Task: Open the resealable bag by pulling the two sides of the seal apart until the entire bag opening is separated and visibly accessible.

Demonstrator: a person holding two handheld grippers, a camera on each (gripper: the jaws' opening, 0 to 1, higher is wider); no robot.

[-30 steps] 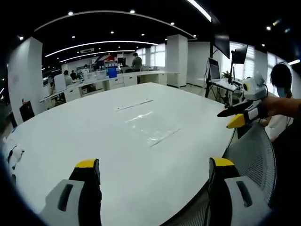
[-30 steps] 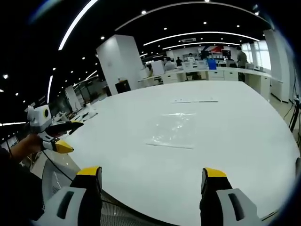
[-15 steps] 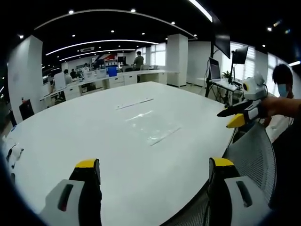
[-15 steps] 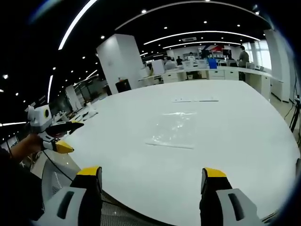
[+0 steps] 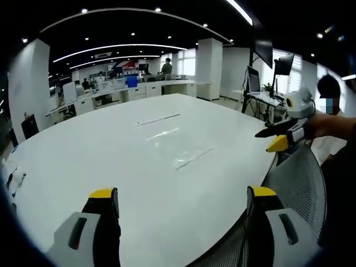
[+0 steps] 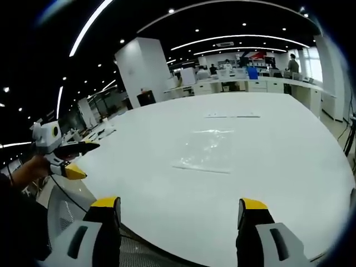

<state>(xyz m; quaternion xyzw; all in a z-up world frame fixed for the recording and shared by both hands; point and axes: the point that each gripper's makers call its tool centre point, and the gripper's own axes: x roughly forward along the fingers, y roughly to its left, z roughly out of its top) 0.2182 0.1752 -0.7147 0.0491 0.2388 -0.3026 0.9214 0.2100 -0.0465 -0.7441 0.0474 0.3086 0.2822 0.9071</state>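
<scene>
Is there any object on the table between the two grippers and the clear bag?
Nothing visible does. The clear bag lies flat on the white table, with bare tabletop between it and both the right gripper and the left gripper, whose fingers are spread apart.

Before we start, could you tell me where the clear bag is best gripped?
Probably at the seal strip: the clear bag lies flat on the white table with that straight edge nearest, so each open gripper could come in low from the near side, one per lip.
</scene>
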